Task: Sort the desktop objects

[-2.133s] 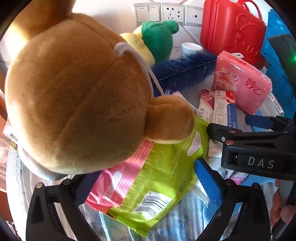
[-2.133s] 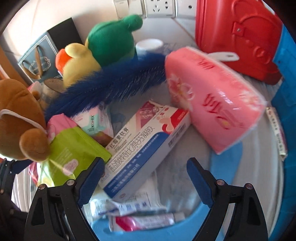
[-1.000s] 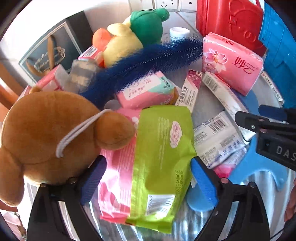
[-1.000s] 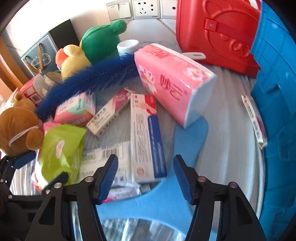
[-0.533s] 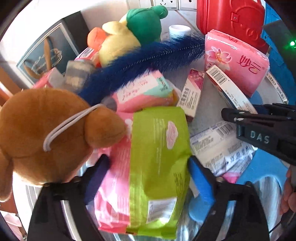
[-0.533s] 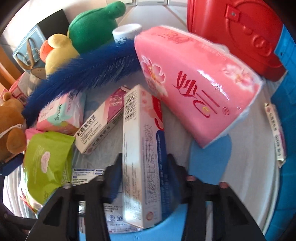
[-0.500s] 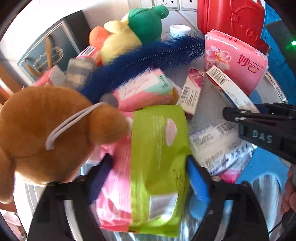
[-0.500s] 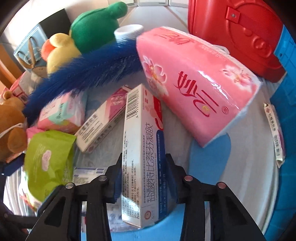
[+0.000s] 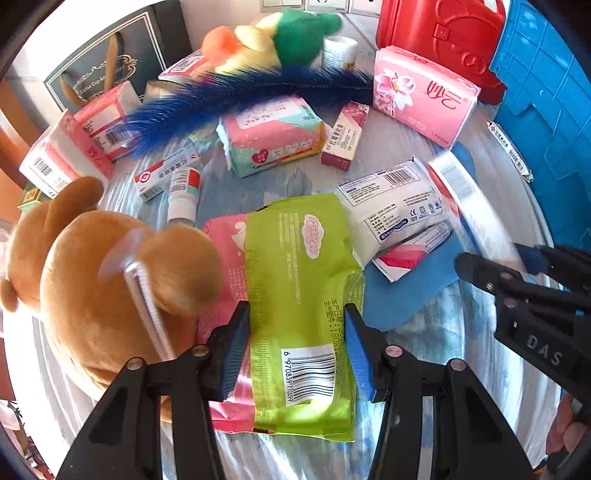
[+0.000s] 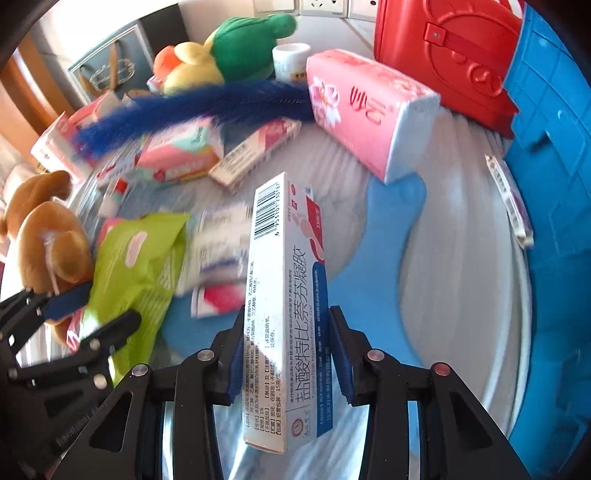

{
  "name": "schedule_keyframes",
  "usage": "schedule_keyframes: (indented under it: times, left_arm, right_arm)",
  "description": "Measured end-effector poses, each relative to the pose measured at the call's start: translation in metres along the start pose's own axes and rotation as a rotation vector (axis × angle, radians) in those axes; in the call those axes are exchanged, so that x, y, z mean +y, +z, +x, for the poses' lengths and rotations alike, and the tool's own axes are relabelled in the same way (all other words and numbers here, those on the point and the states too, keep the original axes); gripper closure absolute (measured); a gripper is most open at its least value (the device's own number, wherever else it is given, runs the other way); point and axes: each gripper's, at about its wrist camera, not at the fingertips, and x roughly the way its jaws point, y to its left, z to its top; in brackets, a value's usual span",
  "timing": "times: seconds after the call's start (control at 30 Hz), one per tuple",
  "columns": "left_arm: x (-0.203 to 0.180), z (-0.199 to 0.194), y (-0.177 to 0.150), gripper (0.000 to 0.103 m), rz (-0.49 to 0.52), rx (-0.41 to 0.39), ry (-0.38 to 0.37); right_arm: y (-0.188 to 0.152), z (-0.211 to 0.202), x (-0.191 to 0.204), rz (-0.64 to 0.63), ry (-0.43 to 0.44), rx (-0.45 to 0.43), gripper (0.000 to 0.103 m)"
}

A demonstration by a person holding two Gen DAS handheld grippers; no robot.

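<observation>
Currently my left gripper (image 9: 295,345) is clamped on one green pack (image 9: 301,291), which half a second ago lay between wider jaws. My right gripper (image 10: 286,356) grips one white-and-blue box (image 10: 286,306), raised higher off the cloth than before. Counted: one brown bear (image 9: 99,280), one duck toy (image 9: 273,37), one red case (image 9: 439,33).

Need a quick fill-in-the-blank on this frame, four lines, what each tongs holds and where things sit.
The left tongs are shut on the ____ plastic wipes pack.
The right tongs grip a long white ____.
The brown plush bear lies ____ of the wipes pack.
The fluffy feather duster is ____.

Missing: green; box; left; blue
</observation>
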Motion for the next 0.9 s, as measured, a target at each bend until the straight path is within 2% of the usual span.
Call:
schedule_keyframes:
  times: [0.03, 0.1, 0.13, 0.27, 0.3, 0.37, 0.4, 0.43, 0.47, 0.5, 0.57, 0.63, 0.67, 0.73, 0.77, 0.9]
  left_arm:
    - [0.001, 0.002, -0.001, 0.047, -0.001, 0.007, 0.009]
    - [0.0, 0.003, -0.004, 0.032, -0.003, 0.007, 0.039]
    - [0.005, 0.006, -0.003, 0.027, -0.008, 0.003, 0.042]
    - [0.004, 0.014, 0.003, 0.026, 0.007, -0.001, 0.053]
    - [0.002, 0.016, 0.004, 0.026, 0.021, 0.0, 0.061]
    - [-0.003, 0.021, 0.003, 0.027, 0.038, -0.002, 0.058]
    - [-0.006, 0.021, 0.001, 0.031, 0.044, -0.012, 0.063]
    - [-0.007, 0.019, -0.001, 0.041, 0.054, -0.026, 0.071]
    - [-0.009, 0.016, -0.002, 0.053, 0.068, -0.041, 0.076]
    - [-0.009, 0.011, -0.002, 0.056, 0.081, -0.054, 0.08]
    - [-0.007, 0.004, -0.002, 0.07, 0.075, -0.057, 0.047]
    - [-0.006, -0.002, -0.003, 0.077, 0.068, -0.066, 0.043]
    - [-0.006, -0.007, -0.004, 0.09, 0.066, -0.074, 0.04]
    - [-0.004, -0.018, -0.007, 0.093, 0.054, -0.092, 0.021]
    - [-0.003, -0.025, -0.009, 0.102, 0.05, -0.104, 0.012]
    - [0.0, -0.045, -0.012, 0.103, 0.035, -0.138, 0.012]
  right_arm:
    - [0.0, 0.001, 0.003, 0.005, -0.004, 0.0, 0.06]
    - [0.001, 0.001, 0.004, 0.005, -0.008, 0.0, 0.044]
    - [0.0, -0.001, 0.002, 0.005, -0.01, -0.001, 0.044]
    - [0.009, 0.003, 0.0, 0.026, -0.007, 0.005, 0.044]
    - [-0.002, -0.003, -0.012, 0.028, -0.009, 0.007, 0.044]
    - [-0.003, 0.001, -0.017, 0.037, -0.012, 0.013, 0.044]
    - [-0.004, 0.004, -0.018, 0.042, -0.014, 0.015, 0.046]
    - [-0.004, 0.006, -0.019, 0.042, -0.011, 0.014, 0.05]
    - [-0.005, 0.007, -0.02, 0.042, -0.004, 0.015, 0.067]
    - [-0.005, 0.007, -0.02, 0.046, 0.002, 0.015, 0.077]
    - [-0.006, 0.003, -0.019, 0.044, -0.002, 0.002, 0.079]
    - [-0.005, -0.007, -0.017, 0.042, -0.005, -0.019, 0.08]
    - [-0.005, -0.013, -0.015, 0.038, -0.006, -0.032, 0.08]
    - [-0.006, -0.029, -0.01, 0.027, -0.004, -0.065, 0.08]
    - [-0.007, -0.037, -0.008, 0.021, -0.005, -0.082, 0.08]
    - [-0.012, -0.065, -0.002, 0.006, -0.002, -0.131, 0.08]
